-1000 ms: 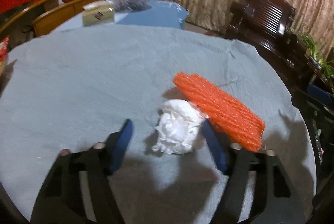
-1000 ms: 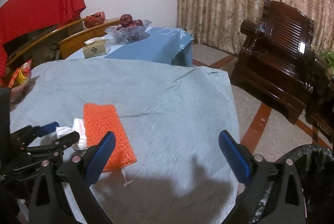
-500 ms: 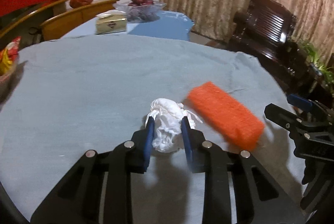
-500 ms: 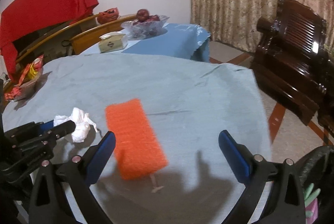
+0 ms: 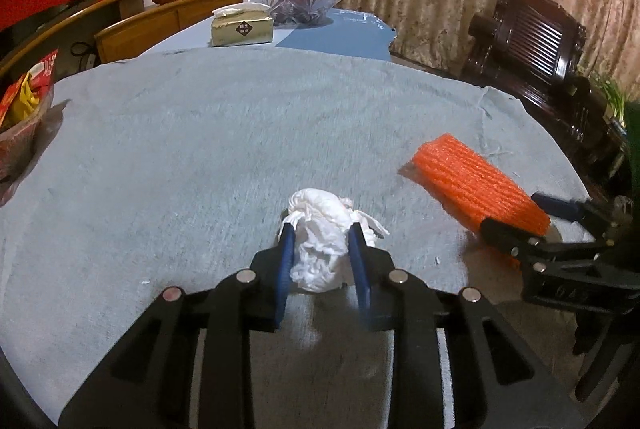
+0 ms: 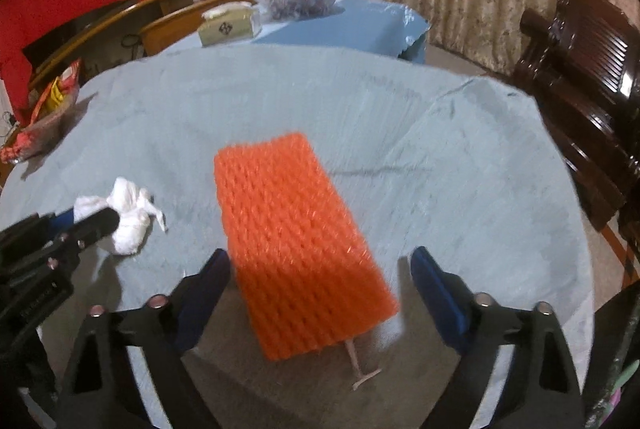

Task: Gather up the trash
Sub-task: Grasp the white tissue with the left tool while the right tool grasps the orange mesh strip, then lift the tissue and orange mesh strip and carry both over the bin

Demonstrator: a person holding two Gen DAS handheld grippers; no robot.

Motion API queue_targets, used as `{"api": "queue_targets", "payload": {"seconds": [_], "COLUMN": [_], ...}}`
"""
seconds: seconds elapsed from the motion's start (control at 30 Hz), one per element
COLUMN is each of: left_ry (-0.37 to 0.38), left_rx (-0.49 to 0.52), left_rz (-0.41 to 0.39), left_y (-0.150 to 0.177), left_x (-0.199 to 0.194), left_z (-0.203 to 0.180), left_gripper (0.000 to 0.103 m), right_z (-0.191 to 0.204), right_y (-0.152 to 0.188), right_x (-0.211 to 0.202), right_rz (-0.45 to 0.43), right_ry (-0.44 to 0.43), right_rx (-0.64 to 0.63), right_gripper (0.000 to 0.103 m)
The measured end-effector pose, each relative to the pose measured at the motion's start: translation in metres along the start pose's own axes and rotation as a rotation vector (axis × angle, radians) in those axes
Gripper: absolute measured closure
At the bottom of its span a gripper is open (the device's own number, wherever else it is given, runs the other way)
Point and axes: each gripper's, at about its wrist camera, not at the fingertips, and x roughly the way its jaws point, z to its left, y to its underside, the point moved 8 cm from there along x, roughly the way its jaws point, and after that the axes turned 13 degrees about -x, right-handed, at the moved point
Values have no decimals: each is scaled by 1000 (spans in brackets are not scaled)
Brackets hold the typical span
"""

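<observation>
The left claw (image 5: 322, 243) pinches a crumpled white tissue wad (image 5: 324, 229) on the grey-clothed desk (image 5: 200, 133) for binning, while the right claw (image 6: 320, 269), still wide but closing, straddles an orange foam-net sleeve (image 6: 292, 241) lying between its blue pads.

Tissue box (image 5: 242, 28), far beyond the left claw (image 5: 322, 249): dark diamond label with light characters, too small to read. Right claw (image 5: 532, 217) body, to its right: embossed digits, apparently "045", faint. No other legible text.
</observation>
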Motion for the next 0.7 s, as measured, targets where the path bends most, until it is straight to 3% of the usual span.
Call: {"api": "queue_targets", "payload": {"seconds": [0.07,0.13,0.2,0.33,0.7], "left_ry": [0,0,0,-1,38], "left_rx": [0,-1,-5,-8,21], "left_rz": [2,2,4,-2,-62], "left_y": [1,2,2,1,-4], "left_x": [1,1,1,-4,-45], "left_z": [0,0,0,-2,-36], "left_gripper": [75,75,75,75,76], "right_z": [1,1,0,-1,-9], "right_y": [2,2,2,2,-6], "right_x": [-1,-2,-4,-10,-67], "right_rz": [-8,-13,-20,-23,-116], "right_ry": [13,5,-14,-68,-65], "right_rx": [-8,-6,2,12,56], "right_gripper": [25,36,56,78,81]}}
